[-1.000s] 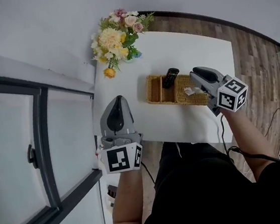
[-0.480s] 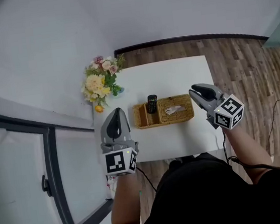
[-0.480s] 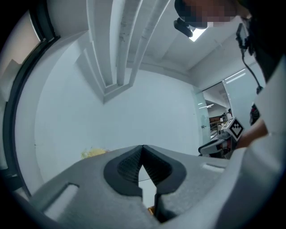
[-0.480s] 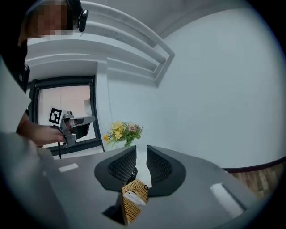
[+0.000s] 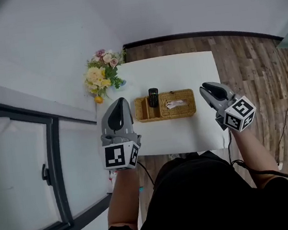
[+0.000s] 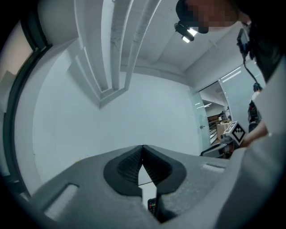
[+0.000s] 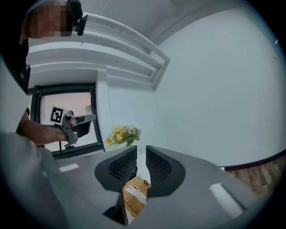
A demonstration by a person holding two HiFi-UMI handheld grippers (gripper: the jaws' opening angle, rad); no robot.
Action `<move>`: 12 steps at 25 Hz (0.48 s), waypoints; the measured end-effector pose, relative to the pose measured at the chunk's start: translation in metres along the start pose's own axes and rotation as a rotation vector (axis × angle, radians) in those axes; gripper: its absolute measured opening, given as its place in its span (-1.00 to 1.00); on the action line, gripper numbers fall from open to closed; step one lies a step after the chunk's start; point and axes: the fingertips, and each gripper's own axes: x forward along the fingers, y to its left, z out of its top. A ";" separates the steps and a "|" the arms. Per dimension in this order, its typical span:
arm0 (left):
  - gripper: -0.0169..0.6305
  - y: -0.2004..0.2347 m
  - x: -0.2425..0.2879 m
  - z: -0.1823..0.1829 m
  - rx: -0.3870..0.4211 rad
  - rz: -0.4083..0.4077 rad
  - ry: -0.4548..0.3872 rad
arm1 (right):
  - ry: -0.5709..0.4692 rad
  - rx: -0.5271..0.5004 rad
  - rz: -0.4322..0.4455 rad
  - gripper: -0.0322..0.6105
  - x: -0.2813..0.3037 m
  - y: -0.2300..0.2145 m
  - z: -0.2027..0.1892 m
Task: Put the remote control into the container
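Gripper (image 5: 207, 87) withdrawn, closing empty, remote (image 5: 153, 97) in basket (image 5: 183, 115)

Woven wicker basket (image 5: 184, 113) on the white rectangular table (image 5: 177, 134), flowers at the far left corner.
The basket sits mid-table. The black remote control (image 5: 153, 97) stands in its left part, its top end past the far rim; a crumpled white paper (image 5: 175, 104) lies in the right compartment. The bouquet of yellow and pink flowers (image 5: 102, 75) stands behind and left of the basket, apart from it.
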 end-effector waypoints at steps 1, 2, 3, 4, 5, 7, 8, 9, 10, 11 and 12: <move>-0.95 0.004 -0.005 0.000 0.006 0.028 0.008 | -0.002 0.003 0.013 -0.69 0.000 0.001 -0.002; -0.95 0.007 -0.012 -0.001 0.012 0.059 0.016 | -0.003 0.006 0.028 -0.69 0.001 0.002 -0.004; -0.95 0.011 -0.020 -0.003 0.018 0.090 0.024 | -0.003 0.008 0.043 -0.70 0.002 0.004 -0.007; -0.95 0.015 -0.028 -0.004 0.024 0.120 0.031 | -0.002 0.009 0.058 -0.70 0.004 0.005 -0.009; -0.95 0.020 -0.036 -0.007 0.031 0.147 0.039 | -0.002 0.011 0.072 -0.70 0.007 0.006 -0.013; -0.95 0.028 -0.055 -0.010 0.043 0.195 0.059 | 0.004 0.022 0.098 -0.70 0.016 0.011 -0.019; -0.95 0.033 -0.065 -0.011 0.047 0.216 0.068 | 0.010 0.028 0.112 -0.70 0.021 0.015 -0.022; -0.95 0.037 -0.076 -0.011 0.050 0.236 0.074 | 0.016 0.030 0.128 -0.70 0.026 0.022 -0.024; -0.95 0.043 -0.086 -0.010 0.052 0.256 0.078 | 0.021 0.027 0.147 -0.70 0.031 0.030 -0.024; -0.95 0.048 -0.096 -0.010 0.055 0.275 0.078 | 0.023 0.020 0.167 -0.71 0.037 0.038 -0.024; -0.95 0.055 -0.106 -0.009 0.055 0.293 0.076 | 0.024 0.010 0.185 -0.71 0.043 0.047 -0.022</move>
